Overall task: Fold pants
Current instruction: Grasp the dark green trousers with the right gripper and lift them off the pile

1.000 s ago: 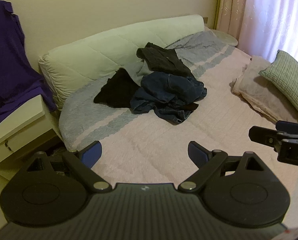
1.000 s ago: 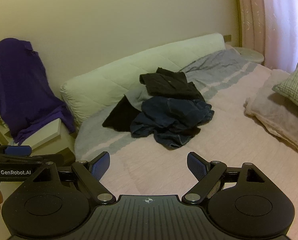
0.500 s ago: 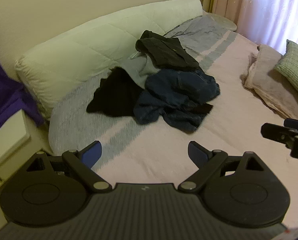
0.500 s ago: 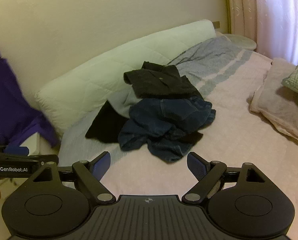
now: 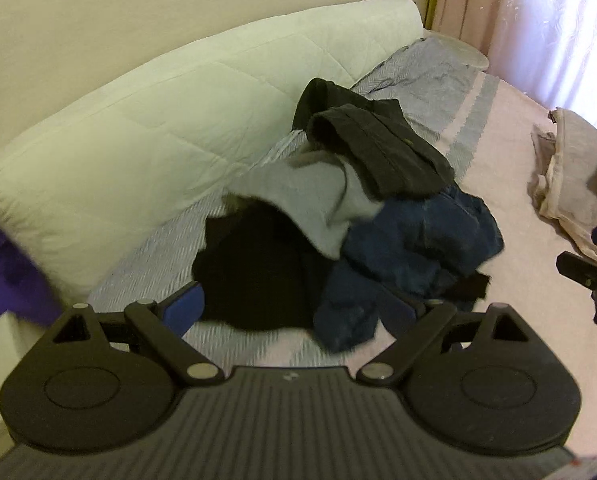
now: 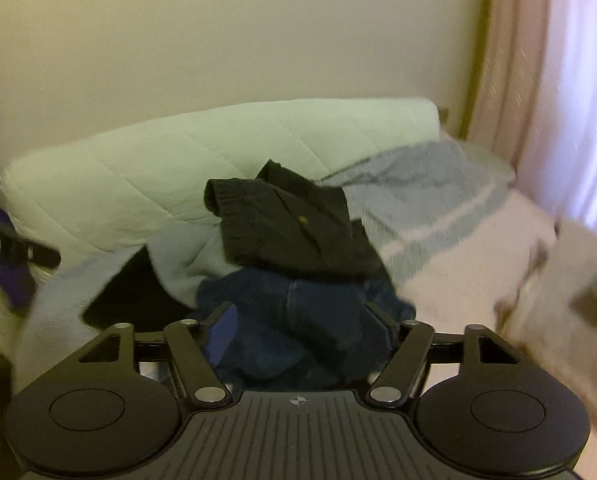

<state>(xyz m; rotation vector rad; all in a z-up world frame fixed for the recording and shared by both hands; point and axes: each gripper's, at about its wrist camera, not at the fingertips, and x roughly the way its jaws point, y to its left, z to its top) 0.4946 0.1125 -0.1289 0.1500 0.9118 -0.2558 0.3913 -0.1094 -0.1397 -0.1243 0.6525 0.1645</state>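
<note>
A heap of clothes lies on the bed. Dark grey pants (image 5: 382, 148) (image 6: 290, 228) sit on top, crumpled blue jeans (image 5: 410, 248) (image 6: 298, 320) lie in front, a light grey garment (image 5: 306, 196) (image 6: 182, 260) is in the middle, and a black garment (image 5: 254, 272) (image 6: 126, 292) lies at the left. My left gripper (image 5: 294, 308) is open, close over the near edge of the black garment and the jeans. My right gripper (image 6: 302, 324) is open with the jeans between its spread fingers, apparently not clamped. The right gripper's tip (image 5: 586, 276) shows at the left view's right edge.
A pale quilted headboard cushion (image 5: 146, 136) backs the bed against the wall. The pink bedspread (image 5: 510, 184) stretches right, with folded beige bedding (image 5: 570, 184) on it. Purple cloth (image 5: 6, 280) hangs at the left. Curtains (image 6: 546, 80) cover the window at the right.
Both grippers have moved forward toward the clothes heap, which now fills much more of each view. Both stay open. The clothes themselves have not shifted.
</note>
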